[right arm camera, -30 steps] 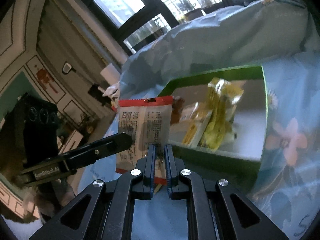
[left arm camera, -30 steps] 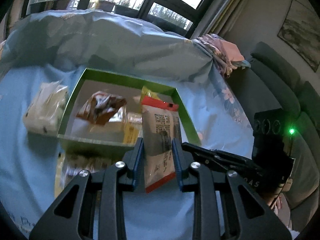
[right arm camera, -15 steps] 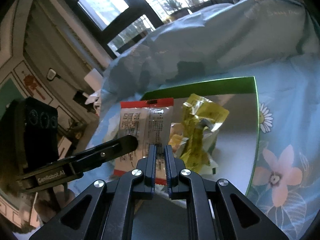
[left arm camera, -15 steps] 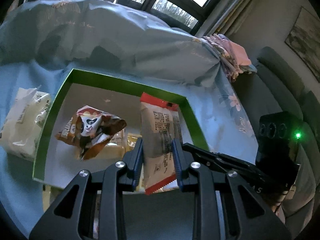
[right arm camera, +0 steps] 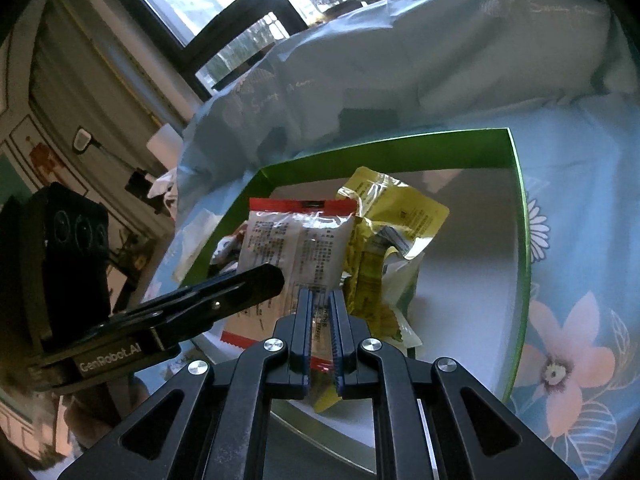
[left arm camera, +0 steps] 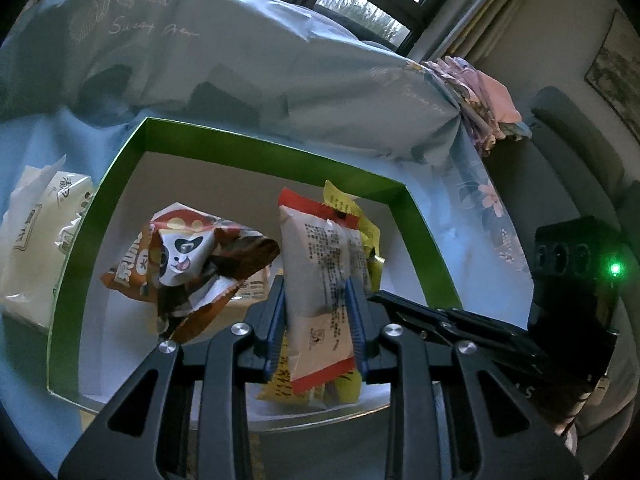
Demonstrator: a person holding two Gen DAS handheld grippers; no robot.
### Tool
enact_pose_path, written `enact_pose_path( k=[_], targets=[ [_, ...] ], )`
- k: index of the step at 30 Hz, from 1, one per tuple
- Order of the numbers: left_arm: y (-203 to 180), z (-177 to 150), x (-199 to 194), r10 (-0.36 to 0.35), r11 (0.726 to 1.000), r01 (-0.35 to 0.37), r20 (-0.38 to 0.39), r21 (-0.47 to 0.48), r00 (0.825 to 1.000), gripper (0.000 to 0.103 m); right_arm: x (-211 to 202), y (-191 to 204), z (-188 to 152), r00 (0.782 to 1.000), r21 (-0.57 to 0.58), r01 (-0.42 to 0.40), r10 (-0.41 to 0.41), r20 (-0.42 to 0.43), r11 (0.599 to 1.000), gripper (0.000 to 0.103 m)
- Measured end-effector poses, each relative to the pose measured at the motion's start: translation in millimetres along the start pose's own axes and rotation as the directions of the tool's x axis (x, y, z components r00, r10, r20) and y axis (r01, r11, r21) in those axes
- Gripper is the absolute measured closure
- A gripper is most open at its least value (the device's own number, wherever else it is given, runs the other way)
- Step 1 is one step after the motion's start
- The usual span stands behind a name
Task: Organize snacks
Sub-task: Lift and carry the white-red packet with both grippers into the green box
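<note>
A white snack packet with red ends hangs upright over the green box. My left gripper is shut on it across its width. In the right wrist view the same packet has its lower part pinched in my right gripper, which is shut on it. The left gripper's black finger reaches in from the left there. Inside the box lie a brown panda packet and a crumpled yellow packet.
The box sits on a light blue floral cloth. A white bag lies outside its left wall. The cloth rises in a hump behind the box. A grey sofa and folded pink fabric are at the right.
Both grippers have carried the white packet forward and down, from before the box's near wall to above its inside. The box now fills more of both views.
</note>
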State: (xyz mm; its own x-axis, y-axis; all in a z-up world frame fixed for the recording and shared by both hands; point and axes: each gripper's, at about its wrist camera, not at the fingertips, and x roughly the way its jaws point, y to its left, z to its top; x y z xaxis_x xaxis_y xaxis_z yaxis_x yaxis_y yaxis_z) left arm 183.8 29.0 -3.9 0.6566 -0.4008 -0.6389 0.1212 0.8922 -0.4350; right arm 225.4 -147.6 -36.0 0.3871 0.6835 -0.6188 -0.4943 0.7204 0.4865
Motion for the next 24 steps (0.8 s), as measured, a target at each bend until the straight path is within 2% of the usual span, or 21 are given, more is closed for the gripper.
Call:
enact_pose_path(
  k=[24],
  targets=[
    [3, -2, 14, 0.057, 0.998, -0.057, -0.018, 0.003, 0.998, 0.069, 8, 5, 3, 0.997, -0.022, 0.063, -0.063, -0.036, 0.998, 0.092]
  ],
)
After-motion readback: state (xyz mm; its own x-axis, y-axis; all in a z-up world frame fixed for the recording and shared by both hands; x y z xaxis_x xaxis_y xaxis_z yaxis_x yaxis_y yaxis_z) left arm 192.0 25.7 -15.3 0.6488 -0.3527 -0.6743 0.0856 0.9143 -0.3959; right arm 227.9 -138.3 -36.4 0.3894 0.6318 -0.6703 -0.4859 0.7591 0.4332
